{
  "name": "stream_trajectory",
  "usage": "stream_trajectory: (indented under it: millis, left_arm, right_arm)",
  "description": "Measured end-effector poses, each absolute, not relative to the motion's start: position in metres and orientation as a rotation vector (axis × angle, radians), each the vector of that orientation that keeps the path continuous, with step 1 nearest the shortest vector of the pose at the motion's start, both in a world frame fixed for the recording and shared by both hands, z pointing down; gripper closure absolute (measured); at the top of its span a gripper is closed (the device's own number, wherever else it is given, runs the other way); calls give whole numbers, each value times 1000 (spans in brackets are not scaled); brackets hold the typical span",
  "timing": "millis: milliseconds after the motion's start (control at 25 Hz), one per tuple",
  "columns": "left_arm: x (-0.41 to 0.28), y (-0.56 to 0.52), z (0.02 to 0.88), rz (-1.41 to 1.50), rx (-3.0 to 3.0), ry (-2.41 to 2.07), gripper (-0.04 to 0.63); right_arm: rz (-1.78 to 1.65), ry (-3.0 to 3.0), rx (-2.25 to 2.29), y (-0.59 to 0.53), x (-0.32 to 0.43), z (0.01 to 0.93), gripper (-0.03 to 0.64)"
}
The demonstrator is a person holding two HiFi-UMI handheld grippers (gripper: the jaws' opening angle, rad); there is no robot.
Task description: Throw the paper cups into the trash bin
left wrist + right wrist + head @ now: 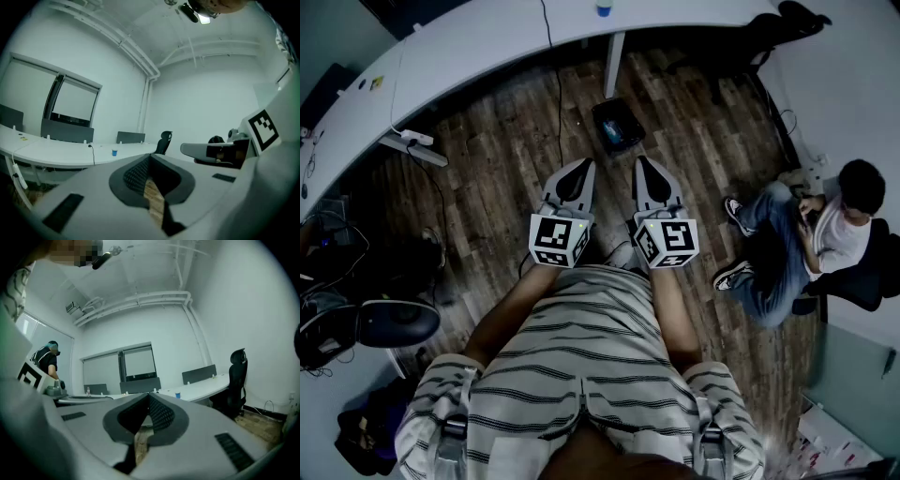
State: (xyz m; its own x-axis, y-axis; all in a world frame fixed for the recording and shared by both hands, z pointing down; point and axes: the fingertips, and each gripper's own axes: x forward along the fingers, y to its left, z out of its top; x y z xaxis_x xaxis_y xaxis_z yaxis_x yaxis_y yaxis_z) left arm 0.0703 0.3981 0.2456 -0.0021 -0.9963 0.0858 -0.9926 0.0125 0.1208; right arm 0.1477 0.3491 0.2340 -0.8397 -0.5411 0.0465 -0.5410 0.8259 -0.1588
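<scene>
A small blue paper cup (603, 9) stands on the white curved desk (478, 42) at the far edge. It also shows as a blue cup (114, 152) in the left gripper view and as a blue cup (177, 394) in the right gripper view. A dark trash bin (619, 127) sits on the wooden floor under the desk, just ahead of both grippers. My left gripper (581, 169) and right gripper (643, 162) are held side by side at waist height, level, pointing at the desk. Both have their jaws shut with nothing between them.
A person (806, 234) sits on a chair at the right. A black office chair (389, 323) and cables lie at the left; a power strip (417, 139) hangs by the desk leg. Another black chair (236, 380) stands by the desk's end.
</scene>
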Motion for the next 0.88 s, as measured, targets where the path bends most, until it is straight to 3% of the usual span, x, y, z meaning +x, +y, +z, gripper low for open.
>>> stream_trajectory:
  millis: [880]
  left_arm:
    - [125,335,261,-3,2018,-2179,572]
  right_arm:
    - [-203,3034,-760,287,192,236,608]
